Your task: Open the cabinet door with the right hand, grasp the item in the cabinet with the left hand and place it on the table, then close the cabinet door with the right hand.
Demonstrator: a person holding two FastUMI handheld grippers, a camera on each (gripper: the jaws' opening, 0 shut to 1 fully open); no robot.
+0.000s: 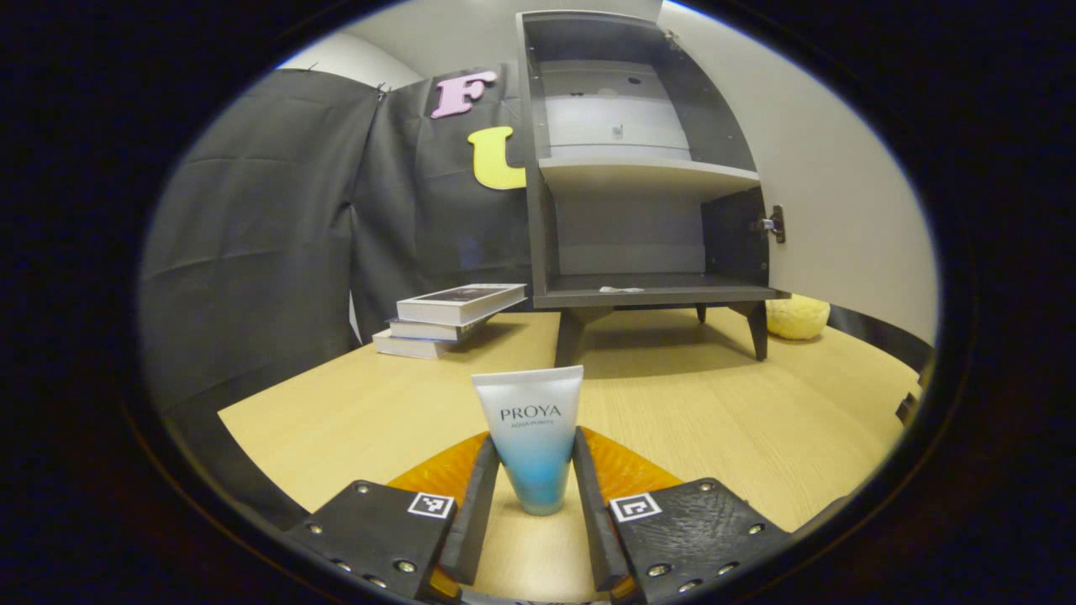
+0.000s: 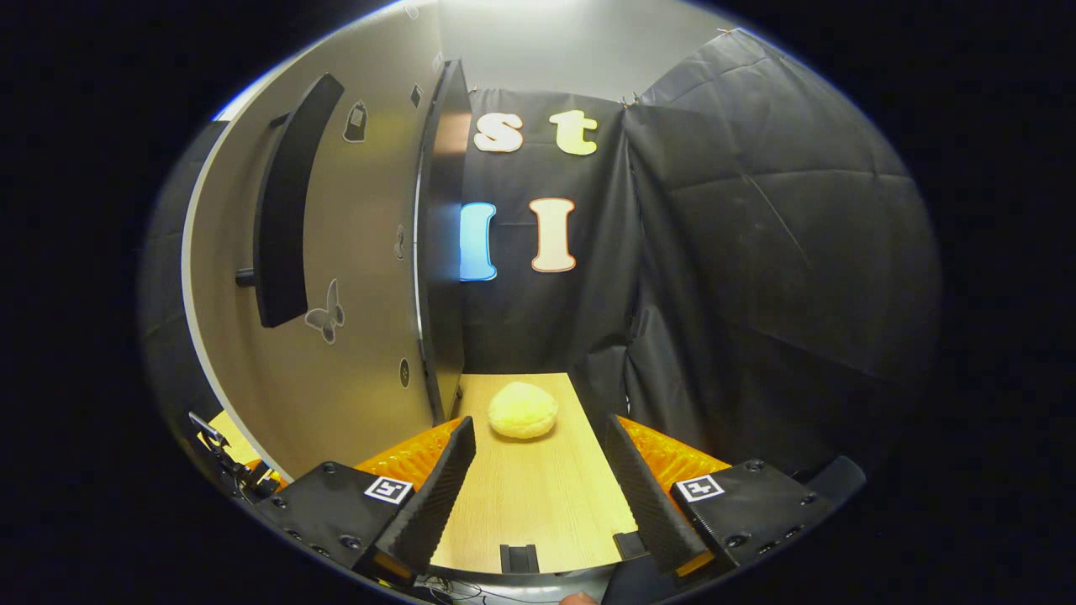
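A light wood table carries everything. Near its front edge a tube stands cap-down. At far left lies a stack of books. Far centre, a cabinet stands on its legs, and a yellow plush lies on the table at its right.

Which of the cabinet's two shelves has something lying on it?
The lower shelf: a small whitish scrap lies near its front edge. The upper shelf looks bare. What the scrap is, I cannot tell.
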